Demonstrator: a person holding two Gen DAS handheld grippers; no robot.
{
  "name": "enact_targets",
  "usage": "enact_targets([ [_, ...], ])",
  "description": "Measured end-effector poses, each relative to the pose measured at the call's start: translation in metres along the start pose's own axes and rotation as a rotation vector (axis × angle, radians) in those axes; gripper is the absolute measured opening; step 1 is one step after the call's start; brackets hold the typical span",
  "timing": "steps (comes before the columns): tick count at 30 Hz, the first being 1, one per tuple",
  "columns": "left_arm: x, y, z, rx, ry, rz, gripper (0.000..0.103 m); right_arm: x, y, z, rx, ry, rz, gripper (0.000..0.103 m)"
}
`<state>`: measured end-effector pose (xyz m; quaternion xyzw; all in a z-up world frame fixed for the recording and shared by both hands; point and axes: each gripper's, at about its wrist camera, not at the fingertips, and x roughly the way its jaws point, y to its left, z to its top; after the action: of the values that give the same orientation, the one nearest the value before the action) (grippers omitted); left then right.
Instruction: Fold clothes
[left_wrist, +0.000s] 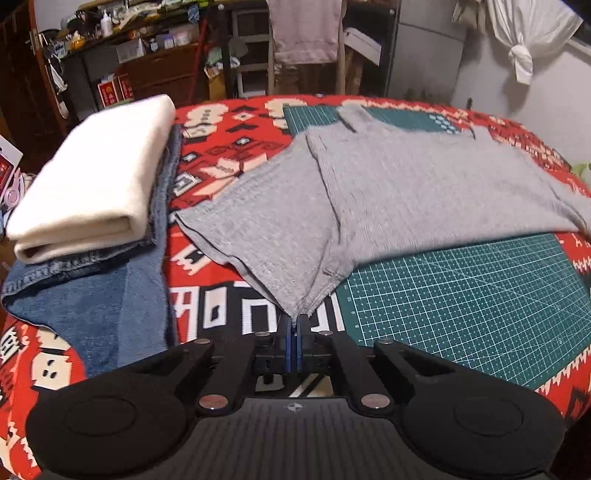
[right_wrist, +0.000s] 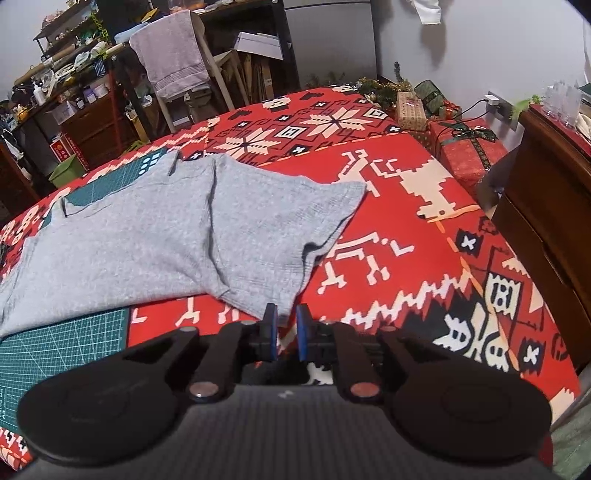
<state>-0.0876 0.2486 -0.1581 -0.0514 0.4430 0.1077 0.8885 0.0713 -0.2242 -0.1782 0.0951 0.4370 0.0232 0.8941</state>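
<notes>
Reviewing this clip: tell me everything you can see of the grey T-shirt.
The grey T-shirt is a heathered knit with short sleeves and stitched hems. It lies spread, somewhat rumpled, partly on the green cutting mat and partly on the red patterned cloth, neckline at the far side. The left gripper is shut on a near hem corner, lifting it into a taut peak. The right gripper is open, its fingers around the near edge below the other sleeve.

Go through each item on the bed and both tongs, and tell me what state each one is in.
Grey shirt: spread out, unfolded, one corner lifted.
White cloth: folded, stacked on the jeans.
Jeans: folded, under the white cloth.
Left tongs: shut on the shirt's corner.
Right tongs: open, at the shirt's edge.
</notes>
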Motion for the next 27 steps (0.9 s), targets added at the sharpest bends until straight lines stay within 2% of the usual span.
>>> enact_targets([
  [4,0.000,0.002,0.005,-0.016,0.021,-0.004,0.012,-0.004,-0.002,0.000,-0.003,-0.008,-0.002,0.015],
  [7,-0.007,0.007,0.009,-0.026,0.018,-0.020,0.031,-0.007,-0.008,0.001,0.012,-0.017,-0.004,0.017],
  [11,-0.015,0.019,0.025,-0.031,-0.026,0.017,0.035,-0.005,-0.013,0.001,0.028,-0.020,0.000,0.018],
  [15,-0.004,0.035,0.052,-0.058,-0.050,0.081,0.034,0.000,-0.012,0.000,0.037,-0.015,0.018,0.018],
  [18,0.019,0.046,0.068,-0.106,-0.018,0.122,0.029,0.005,-0.012,-0.002,0.049,-0.013,0.032,0.018],
  [20,0.033,0.053,0.074,-0.152,0.001,0.128,0.027,0.008,-0.012,-0.002,0.057,-0.012,0.039,0.019],
  [22,0.042,0.056,0.076,-0.173,0.009,0.175,0.026,0.011,-0.013,-0.001,0.062,-0.011,0.042,0.019],
  [24,0.049,0.059,0.077,-0.192,0.013,0.220,0.020,0.013,-0.014,0.000,0.066,-0.010,0.045,0.019],
  [27,0.055,0.063,0.075,-0.217,0.010,0.223,0.019,0.017,-0.015,0.002,0.069,-0.009,0.050,0.019],
])
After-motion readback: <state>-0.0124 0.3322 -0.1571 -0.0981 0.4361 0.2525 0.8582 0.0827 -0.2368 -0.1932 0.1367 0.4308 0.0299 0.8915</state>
